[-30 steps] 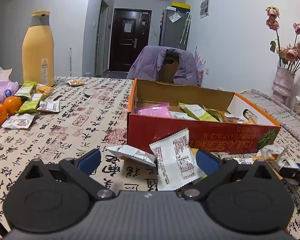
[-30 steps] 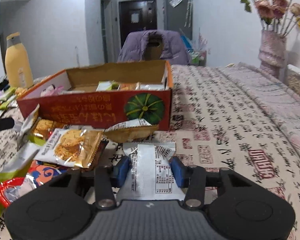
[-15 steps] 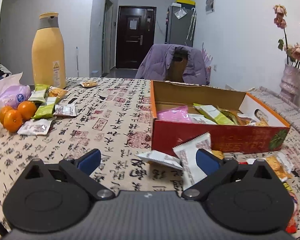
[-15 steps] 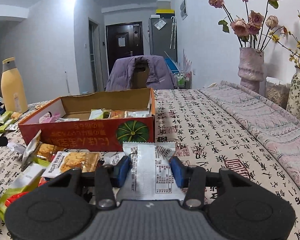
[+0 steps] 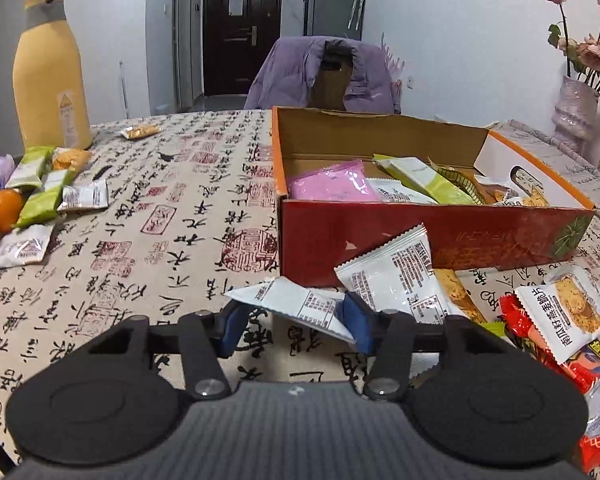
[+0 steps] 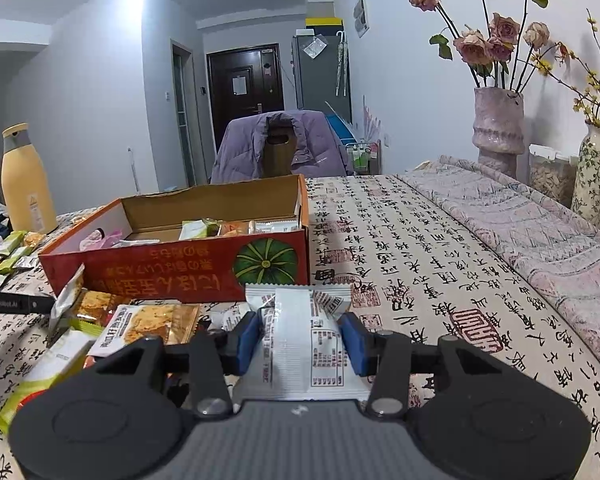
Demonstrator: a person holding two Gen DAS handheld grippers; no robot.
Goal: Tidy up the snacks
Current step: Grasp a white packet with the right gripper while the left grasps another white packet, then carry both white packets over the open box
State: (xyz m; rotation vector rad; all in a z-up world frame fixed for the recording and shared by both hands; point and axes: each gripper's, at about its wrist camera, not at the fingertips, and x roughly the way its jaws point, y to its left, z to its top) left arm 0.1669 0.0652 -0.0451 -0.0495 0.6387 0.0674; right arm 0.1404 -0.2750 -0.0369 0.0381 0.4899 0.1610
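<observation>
Left wrist view: closing in on the flat white packet [image 5: 300,304] lying on the patterned tablecloth [image 5: 140,248] just before the red cardboard box [image 5: 420,240], long axis running left to right, near corner pointing down toward the right pad. Left gripper [image 5: 292,322] narrowing its jaws, packet between the blue pads, not yet clearly pinched. Judging the step as picking up loose snacks for boxing; next calling for a firm squeeze, then a lift over the box's front wall. Right wrist view: right gripper [image 6: 302,340] pinching a white sachet [image 6: 304,332] off the table, long axis running along the fingers toward the box.
</observation>
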